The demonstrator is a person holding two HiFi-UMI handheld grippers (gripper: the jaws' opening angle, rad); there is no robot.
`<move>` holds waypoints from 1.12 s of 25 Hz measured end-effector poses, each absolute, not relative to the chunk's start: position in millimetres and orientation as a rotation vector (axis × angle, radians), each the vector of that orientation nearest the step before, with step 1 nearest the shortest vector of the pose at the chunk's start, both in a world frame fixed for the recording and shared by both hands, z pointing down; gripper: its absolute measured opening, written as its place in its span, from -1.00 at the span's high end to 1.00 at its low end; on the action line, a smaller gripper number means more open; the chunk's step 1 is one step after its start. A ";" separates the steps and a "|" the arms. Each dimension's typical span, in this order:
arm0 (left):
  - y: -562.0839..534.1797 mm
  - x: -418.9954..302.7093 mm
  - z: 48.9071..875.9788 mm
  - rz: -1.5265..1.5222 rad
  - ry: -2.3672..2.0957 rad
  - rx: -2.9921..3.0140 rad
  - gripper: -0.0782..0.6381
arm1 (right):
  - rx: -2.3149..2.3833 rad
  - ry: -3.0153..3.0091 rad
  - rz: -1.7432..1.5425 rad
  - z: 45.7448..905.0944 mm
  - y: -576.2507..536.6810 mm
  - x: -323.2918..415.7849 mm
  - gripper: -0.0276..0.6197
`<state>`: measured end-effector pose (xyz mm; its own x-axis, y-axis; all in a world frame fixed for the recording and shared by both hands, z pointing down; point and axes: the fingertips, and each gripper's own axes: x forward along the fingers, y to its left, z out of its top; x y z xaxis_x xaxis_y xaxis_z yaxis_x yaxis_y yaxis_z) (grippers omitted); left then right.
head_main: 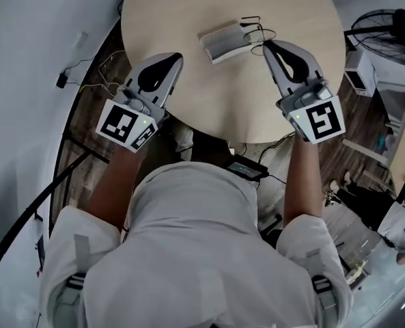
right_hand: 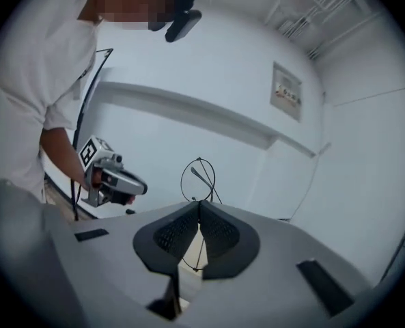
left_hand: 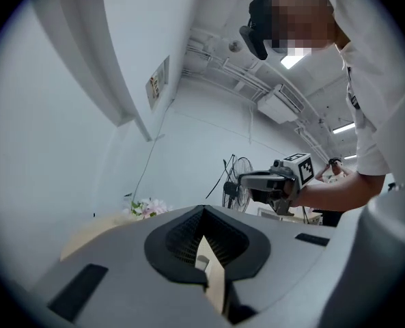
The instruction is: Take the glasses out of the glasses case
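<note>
Glasses | clamped in right hand-held gripper, just right of glasses case on worktop | left hand-held gripper jaws together, empty | step: extraction looks done | next: set glasses down gently

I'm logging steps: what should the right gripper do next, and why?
Probably set the glasses on the table beside the glasses case and open: the right gripper is shut on their thin frame, already outside the case.

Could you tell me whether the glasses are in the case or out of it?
Out. The right gripper is shut on the glasses, holding them beside the case.
</note>
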<state>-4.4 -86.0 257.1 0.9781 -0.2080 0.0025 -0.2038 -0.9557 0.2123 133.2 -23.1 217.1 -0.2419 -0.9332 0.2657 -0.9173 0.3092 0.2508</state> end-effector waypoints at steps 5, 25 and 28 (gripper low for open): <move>-71.4 -36.8 208.5 -0.039 -0.196 3.037 0.75 | 2.018 -2.239 -0.219 142.1 36.8 100.4 0.83; 57.2 -45.8 119.8 -0.301 0.203 3.035 0.75 | 2.886 -2.057 -0.447 80.8 301.9 53.0 0.83; 82.7 -51.3 125.7 -0.271 0.196 3.031 0.75 | 2.909 -2.053 -0.382 99.4 329.7 48.1 0.83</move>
